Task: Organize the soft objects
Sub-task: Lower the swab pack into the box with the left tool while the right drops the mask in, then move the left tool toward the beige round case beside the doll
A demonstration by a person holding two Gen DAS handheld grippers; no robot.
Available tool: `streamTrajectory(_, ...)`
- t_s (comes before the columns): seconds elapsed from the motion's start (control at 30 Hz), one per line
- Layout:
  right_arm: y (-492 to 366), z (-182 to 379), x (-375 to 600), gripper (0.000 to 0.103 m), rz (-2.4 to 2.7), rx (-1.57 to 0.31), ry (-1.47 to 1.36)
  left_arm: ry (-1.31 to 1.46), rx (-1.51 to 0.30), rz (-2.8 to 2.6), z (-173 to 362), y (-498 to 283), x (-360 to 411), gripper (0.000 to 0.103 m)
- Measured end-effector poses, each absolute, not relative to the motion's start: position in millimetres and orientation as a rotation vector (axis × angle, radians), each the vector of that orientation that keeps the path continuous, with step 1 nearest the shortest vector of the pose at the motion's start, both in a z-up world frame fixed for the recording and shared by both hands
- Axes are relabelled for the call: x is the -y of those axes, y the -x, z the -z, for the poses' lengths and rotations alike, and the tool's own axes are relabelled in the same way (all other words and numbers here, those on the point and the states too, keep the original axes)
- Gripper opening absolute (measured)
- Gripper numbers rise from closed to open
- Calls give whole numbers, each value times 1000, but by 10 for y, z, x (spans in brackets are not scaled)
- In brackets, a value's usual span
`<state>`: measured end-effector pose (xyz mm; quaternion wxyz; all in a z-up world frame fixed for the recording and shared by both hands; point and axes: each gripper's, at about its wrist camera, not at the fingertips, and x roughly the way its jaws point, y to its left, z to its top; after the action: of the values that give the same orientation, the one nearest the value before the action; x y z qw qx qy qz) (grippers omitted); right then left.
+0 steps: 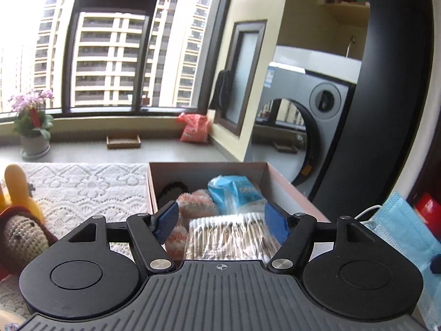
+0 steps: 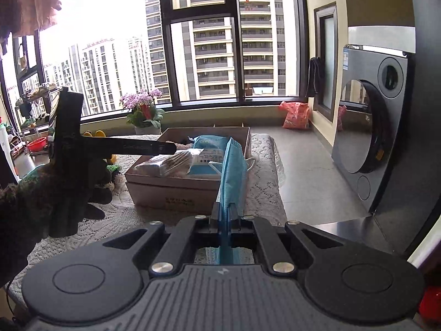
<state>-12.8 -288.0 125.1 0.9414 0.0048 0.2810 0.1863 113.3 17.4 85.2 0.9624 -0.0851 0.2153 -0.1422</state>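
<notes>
- Left wrist view: the left gripper (image 1: 222, 222) is spread wide above the open brown cardboard box (image 1: 289, 184). Already inside lie a clear pack of cotton swabs (image 1: 231, 237), a fuzzy orange-and-white puff (image 1: 197, 202) and a blue-and-white plastic packet (image 1: 237, 193). A brown crocheted toy (image 1: 20, 237) waits outside on the white lace-covered bench (image 1: 82, 190).
- Right wrist view: the right gripper (image 2: 224, 215) is pressed together on a blue pleated face mask (image 2: 231, 171), held just beside the box; judged the next item to deposit.

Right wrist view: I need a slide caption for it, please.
Right claw shut on a blue face mask, held toward the open box of soft items on the lace cloth.
</notes>
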Motion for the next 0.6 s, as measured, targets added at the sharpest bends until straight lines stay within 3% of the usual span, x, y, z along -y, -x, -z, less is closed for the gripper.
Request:
streamTrajectory(0.13,-401,-1503,2762,4,-444,-517,-91,228,-377,316,-1005,-994,-355,74)
streamTrajectory(0.27,-1118,-1574,2445,4,-428,-471,-80,233,-501,434,-897,-957,-283,72)
streamTrajectory(0.33,-1543,-1426,2275,4,-408,-538,-68,209,-555,483,-800,-978,-181,57)
streamTrajectory(0.4,-1885,-1204,2158,4,-401,-653,-78,179,-596,483,-703,-1037,-98,49)
streamTrajectory(0.6,-1996,-673,1996,4,-395,-805,18,235,-628,443,-559,-1353,-165,45)
